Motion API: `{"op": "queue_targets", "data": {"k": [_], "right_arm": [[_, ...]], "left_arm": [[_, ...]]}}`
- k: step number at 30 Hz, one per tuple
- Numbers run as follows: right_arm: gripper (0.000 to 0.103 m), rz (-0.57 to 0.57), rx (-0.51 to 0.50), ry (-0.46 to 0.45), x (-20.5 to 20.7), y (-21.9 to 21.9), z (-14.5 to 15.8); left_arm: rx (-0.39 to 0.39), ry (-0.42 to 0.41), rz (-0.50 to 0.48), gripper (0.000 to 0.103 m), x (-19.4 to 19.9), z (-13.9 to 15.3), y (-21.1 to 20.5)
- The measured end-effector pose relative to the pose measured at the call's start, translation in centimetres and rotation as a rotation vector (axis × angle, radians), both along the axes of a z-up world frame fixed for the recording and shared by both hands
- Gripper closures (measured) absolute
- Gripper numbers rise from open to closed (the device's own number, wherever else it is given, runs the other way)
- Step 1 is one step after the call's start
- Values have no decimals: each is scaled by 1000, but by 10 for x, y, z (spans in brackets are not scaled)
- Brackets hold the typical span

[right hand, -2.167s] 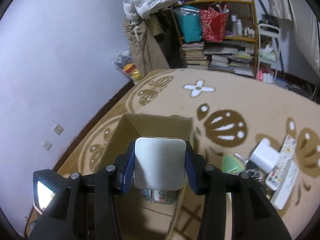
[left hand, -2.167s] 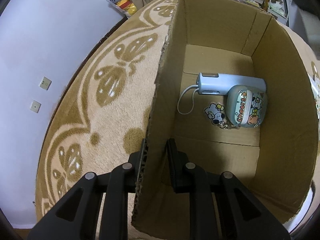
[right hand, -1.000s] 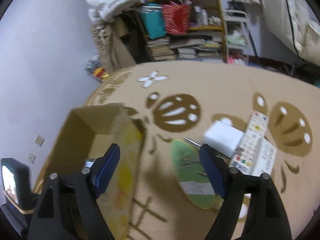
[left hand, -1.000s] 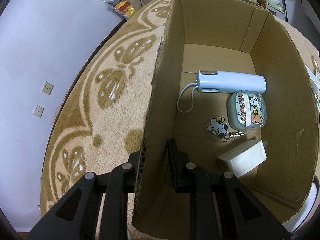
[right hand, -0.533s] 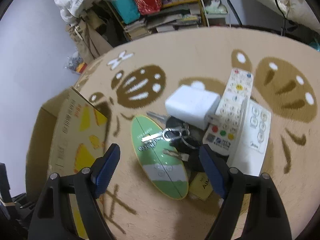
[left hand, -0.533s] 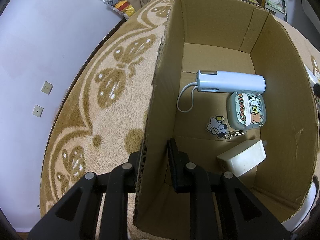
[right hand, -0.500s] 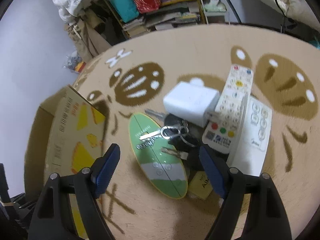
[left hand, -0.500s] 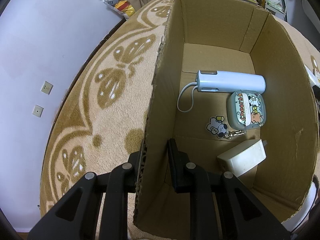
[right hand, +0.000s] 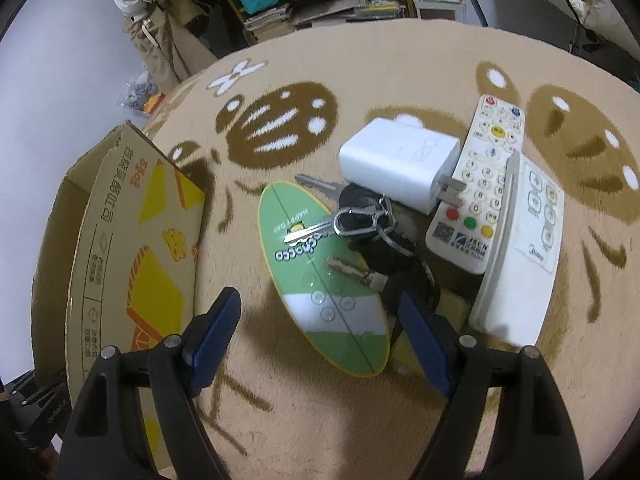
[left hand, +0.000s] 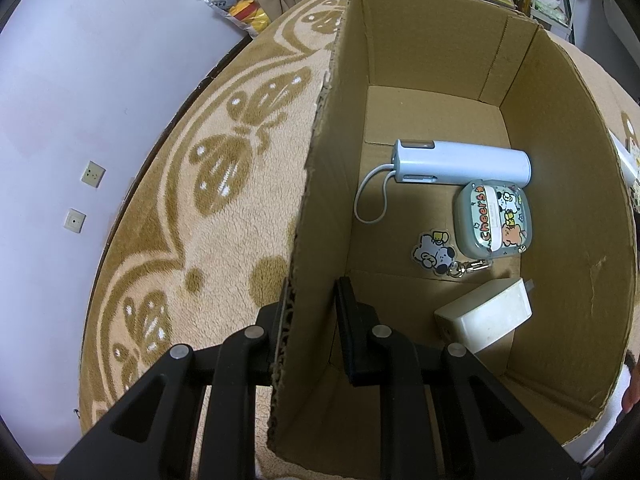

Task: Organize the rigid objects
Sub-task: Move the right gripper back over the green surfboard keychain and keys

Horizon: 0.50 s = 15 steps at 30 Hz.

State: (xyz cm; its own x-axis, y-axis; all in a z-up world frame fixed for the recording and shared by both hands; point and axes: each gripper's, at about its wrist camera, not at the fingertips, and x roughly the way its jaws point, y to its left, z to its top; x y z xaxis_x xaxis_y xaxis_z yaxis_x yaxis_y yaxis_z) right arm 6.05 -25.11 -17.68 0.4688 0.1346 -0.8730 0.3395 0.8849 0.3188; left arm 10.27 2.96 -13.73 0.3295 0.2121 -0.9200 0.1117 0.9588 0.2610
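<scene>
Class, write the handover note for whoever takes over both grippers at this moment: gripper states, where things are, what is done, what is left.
Left gripper: shut on the box wall, steadying it.
Right gripper: open, empty, hovering over the pile on the rug.
In the box: power bank, earbud case with charm, cream charger.
Still on the rug: green oval case, keys lying partly on it, white charger, two remotes.
Left to do: move those into the box; the keys look nearest to hand.
</scene>
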Motion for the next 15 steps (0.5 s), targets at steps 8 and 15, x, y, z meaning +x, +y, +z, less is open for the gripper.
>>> {"op": "queue_targets", "data": {"k": [8, 15], "right_arm": [[30, -14, 86, 60, 0, 1, -10], [30, -38, 122, 50, -1, -9, -15]], "left_arm": [[2, 0, -1, 85, -1, 0, 0], [1, 0, 0, 85, -1, 0, 0]]}}
